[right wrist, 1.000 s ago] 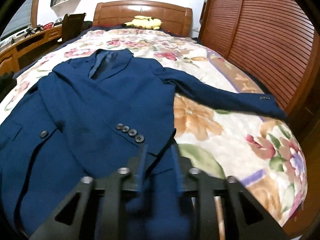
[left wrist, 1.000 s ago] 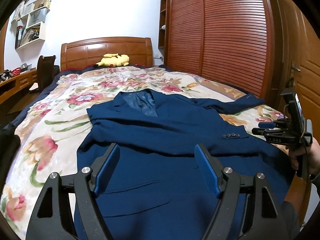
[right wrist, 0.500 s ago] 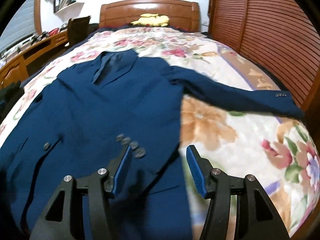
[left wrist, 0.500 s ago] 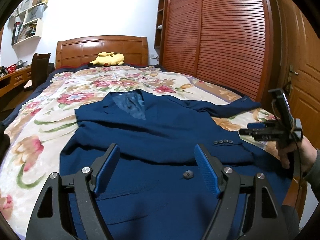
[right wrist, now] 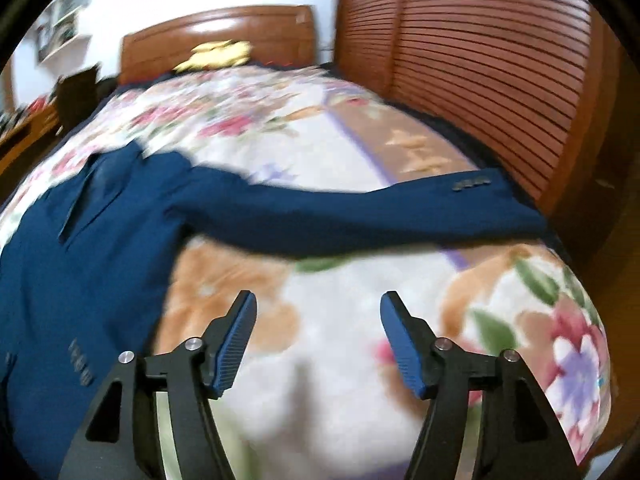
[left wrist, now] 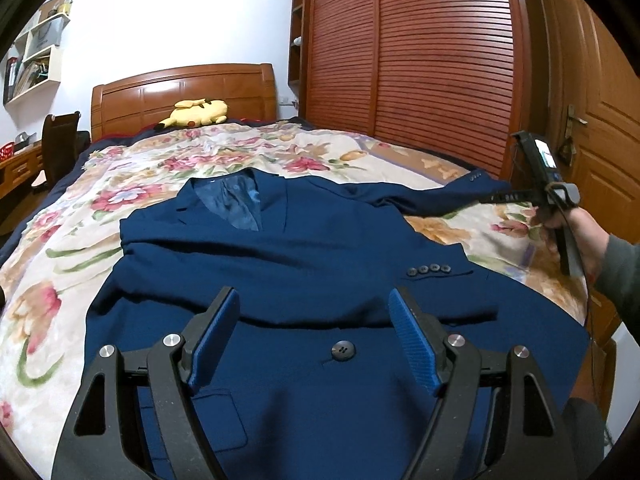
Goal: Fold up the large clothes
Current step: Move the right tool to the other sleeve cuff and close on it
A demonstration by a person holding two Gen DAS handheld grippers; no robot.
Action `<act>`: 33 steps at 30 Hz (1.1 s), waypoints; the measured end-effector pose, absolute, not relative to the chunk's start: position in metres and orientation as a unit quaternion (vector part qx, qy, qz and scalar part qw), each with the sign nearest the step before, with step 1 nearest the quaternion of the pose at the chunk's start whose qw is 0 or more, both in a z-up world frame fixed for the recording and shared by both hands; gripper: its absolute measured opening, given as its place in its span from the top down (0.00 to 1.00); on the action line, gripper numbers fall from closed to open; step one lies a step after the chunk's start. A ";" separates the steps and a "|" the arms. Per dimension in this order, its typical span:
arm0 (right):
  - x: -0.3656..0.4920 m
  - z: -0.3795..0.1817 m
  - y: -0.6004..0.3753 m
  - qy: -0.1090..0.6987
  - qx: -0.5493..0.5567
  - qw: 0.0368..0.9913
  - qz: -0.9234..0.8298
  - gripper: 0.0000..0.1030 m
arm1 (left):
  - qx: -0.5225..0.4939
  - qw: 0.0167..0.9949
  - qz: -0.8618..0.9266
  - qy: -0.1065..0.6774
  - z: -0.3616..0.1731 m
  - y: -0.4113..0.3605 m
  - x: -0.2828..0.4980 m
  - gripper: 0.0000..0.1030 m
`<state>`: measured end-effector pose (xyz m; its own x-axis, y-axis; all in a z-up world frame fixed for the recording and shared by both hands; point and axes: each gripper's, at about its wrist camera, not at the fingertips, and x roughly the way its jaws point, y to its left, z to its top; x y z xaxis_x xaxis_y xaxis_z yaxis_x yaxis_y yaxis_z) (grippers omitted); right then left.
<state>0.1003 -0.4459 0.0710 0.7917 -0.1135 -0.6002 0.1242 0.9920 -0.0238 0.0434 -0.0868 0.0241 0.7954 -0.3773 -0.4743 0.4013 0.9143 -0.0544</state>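
A navy blue suit jacket (left wrist: 304,256) lies face up on the floral bedspread (left wrist: 80,216), collar toward the headboard. One sleeve is folded across its chest, cuff buttons (left wrist: 429,270) on the right. The other sleeve (right wrist: 360,220) stretches out toward the wardrobe side. My left gripper (left wrist: 314,312) is open and empty, held just above the jacket's lower front. My right gripper (right wrist: 318,320) is open and empty over bare bedspread, short of the outstretched sleeve. It also shows in the left wrist view (left wrist: 520,196), held in a hand at the bed's right edge.
A yellow plush toy (left wrist: 196,112) lies by the wooden headboard (left wrist: 180,88). A slatted wooden wardrobe (left wrist: 420,60) runs along the right side of the bed, with a door (left wrist: 600,128) beyond it. A chair (left wrist: 60,140) and a desk stand at the left.
My right gripper let go of the folded sleeve, opened, and swung right toward the outstretched sleeve. My left gripper stayed open while its view shifted slightly over the jacket's lower front.
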 end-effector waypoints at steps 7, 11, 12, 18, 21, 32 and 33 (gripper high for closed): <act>0.136 0.063 -0.486 0.321 0.047 0.939 -0.113 0.34 | 0.030 0.945 -0.206 0.251 0.022 -0.092 0.044 0.25; 0.151 0.063 -0.504 0.321 0.085 0.935 -0.121 0.34 | 0.037 0.944 -0.205 0.255 0.019 -0.096 0.045 0.25; 0.156 0.062 -0.507 0.322 0.093 0.934 -0.123 0.34 | 0.038 0.944 -0.205 0.256 0.018 -0.097 0.045 0.25; 0.189 0.047 -0.523 0.350 0.128 0.921 -0.116 0.34 | 0.042 0.941 -0.205 0.265 0.015 -0.100 0.048 0.25; 0.202 0.042 -0.529 0.351 0.146 0.918 -0.110 0.34 | 0.042 0.940 -0.206 0.269 0.014 -0.100 0.049 0.25; 0.224 0.043 -0.523 0.359 0.111 0.917 -0.132 0.84 | 0.021 0.935 -0.213 0.281 0.012 -0.095 0.052 0.25; 0.223 0.046 -0.518 0.356 0.090 0.920 -0.135 0.92 | 0.020 0.935 -0.213 0.281 0.012 -0.094 0.052 0.25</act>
<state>0.2231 -0.5175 0.0456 0.7109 -0.1837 -0.6789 0.3121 0.9474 0.0705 0.0518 -0.0943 0.0121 0.7511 -0.3880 -0.5342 0.4103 0.9082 -0.0827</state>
